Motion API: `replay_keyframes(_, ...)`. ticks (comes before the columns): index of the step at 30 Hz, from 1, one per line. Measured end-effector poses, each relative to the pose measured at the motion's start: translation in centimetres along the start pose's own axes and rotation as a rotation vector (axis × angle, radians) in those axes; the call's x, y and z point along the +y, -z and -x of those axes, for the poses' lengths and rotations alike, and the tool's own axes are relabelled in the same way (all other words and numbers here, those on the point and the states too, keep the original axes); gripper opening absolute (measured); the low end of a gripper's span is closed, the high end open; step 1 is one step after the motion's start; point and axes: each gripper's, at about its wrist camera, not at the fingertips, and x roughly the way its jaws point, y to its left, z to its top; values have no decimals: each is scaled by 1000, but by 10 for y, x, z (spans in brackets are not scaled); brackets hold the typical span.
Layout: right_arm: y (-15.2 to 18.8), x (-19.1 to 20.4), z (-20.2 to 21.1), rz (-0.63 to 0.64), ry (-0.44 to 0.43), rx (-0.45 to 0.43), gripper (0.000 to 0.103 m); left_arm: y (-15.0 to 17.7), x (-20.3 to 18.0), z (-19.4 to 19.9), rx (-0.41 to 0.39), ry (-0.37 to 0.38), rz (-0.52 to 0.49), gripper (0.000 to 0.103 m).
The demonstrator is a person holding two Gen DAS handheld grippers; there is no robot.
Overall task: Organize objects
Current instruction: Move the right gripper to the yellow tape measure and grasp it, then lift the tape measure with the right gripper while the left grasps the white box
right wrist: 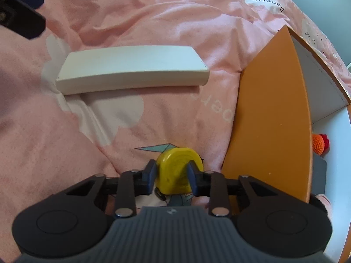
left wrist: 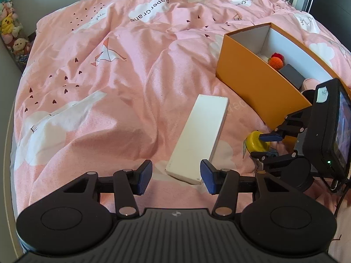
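A long white box lies on the pink duvet; it also shows in the right wrist view. My left gripper is open, its blue pads either side of the box's near end, not touching. My right gripper is shut on a yellow tape measure resting on the duvet; the tape measure also shows in the left wrist view, as does the right gripper. An open orange box with white inside stands at the right; in the right wrist view the orange box is just right of the tape measure.
Inside the orange box lie an orange and red crocheted toy, a dark grey flat item and something pink. Plush toys stand beside the bed at far left. The wrinkled duvet spreads left.
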Motion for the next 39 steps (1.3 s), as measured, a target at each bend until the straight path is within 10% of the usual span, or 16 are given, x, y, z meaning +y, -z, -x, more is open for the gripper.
replay_keyframes(4,-4,-5,11,-20,-53,-21,0,0,-4,-1,6,1,-13,59)
replay_keyframes(10,-2,-10,16,-16,-31,-34,1,0,-4,-2,4,3,-8,58)
replay_keyframes(16,2,11,18,317,-2,1,55,1,-9,-7,20,17,-31,58)
replay_keyframes(26,-10,21,-5,706,-28,147,62,4,-15,-11,34,17,-69,58)
replay_keyframes(39,-17,9,-12,718,-101,226,60,7,-7,-20,50,28,-60,58)
